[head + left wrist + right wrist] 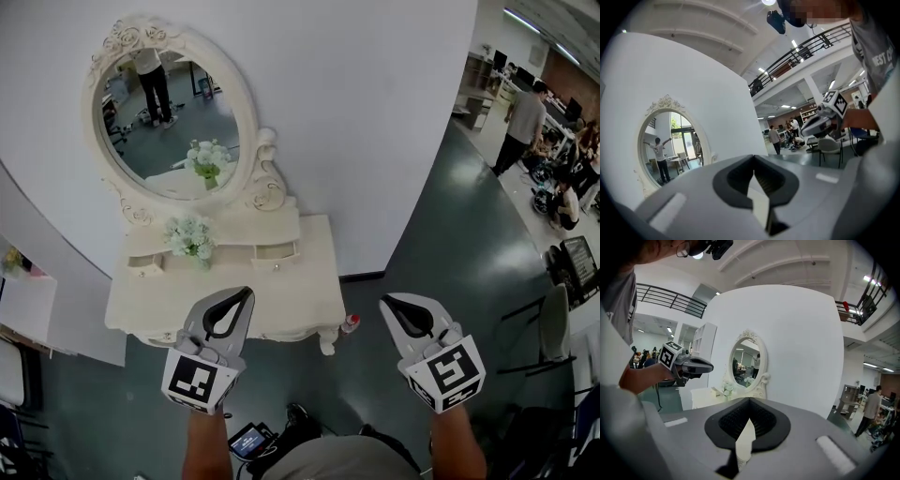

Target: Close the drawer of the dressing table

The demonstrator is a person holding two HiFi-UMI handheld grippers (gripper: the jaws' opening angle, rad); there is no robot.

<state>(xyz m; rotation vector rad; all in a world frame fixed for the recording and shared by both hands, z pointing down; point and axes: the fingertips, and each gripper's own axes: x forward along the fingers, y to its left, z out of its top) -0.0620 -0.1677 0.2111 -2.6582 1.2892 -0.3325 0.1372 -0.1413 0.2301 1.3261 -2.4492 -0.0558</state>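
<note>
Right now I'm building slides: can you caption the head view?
Both shut and empty, the left claw and right claw hover before a dressing table with oval mirror and flowers.

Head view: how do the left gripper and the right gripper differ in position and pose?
The left gripper hovers over the front edge of the cream carved dressing table; the right gripper hangs over the dark glossy floor beside it. The left gripper's tip leans right, the right gripper's leans left. Both are shut and empty.

Left gripper [247, 292], right gripper [387, 302] level, pointing forward; fingers [736, 180] together, empty.
</note>
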